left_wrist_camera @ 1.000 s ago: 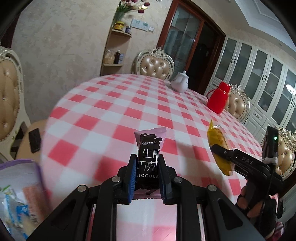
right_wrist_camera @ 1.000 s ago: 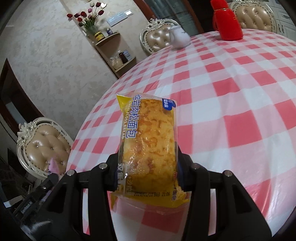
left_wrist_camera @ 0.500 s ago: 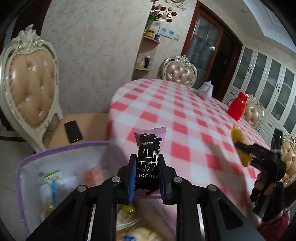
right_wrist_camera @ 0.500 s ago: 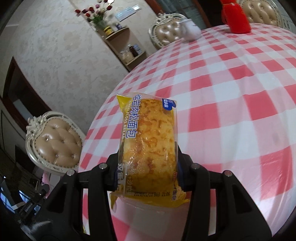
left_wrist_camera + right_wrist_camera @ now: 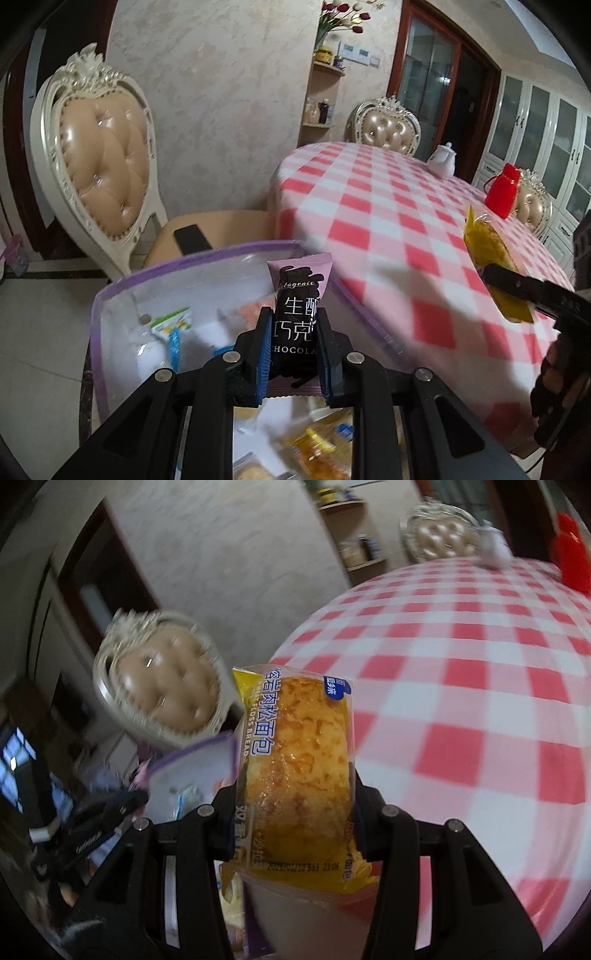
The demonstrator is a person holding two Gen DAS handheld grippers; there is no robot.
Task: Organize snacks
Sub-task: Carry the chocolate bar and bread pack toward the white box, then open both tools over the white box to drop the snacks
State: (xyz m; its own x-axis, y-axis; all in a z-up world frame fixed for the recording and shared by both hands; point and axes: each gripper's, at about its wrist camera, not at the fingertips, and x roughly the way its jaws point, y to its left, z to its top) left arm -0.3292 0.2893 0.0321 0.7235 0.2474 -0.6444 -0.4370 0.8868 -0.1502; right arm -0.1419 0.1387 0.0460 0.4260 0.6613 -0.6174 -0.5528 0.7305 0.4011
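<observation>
My left gripper (image 5: 293,328) is shut on a pink and black chocolate packet (image 5: 297,310), held upright over an open box with a purple rim (image 5: 110,291) that holds several snack packs. My right gripper (image 5: 295,790) is shut on a yellow pack of floss bread (image 5: 299,764); it hangs at the table's edge beside the box (image 5: 192,764). The left wrist view shows that bread pack (image 5: 487,251) at the right, with the right gripper (image 5: 517,282) and a gloved hand (image 5: 557,384) behind it.
A round table under a red and white checked cloth (image 5: 399,221) carries a white teapot (image 5: 441,162) and a red jug (image 5: 502,190) at its far side. A padded chair (image 5: 103,166) with a black phone (image 5: 190,238) on its seat stands behind the box.
Both grippers have swung left, off the table and towards the box. The box now fills the lower left wrist view, and its corner has come into the right wrist view. The right gripper has rolled.
</observation>
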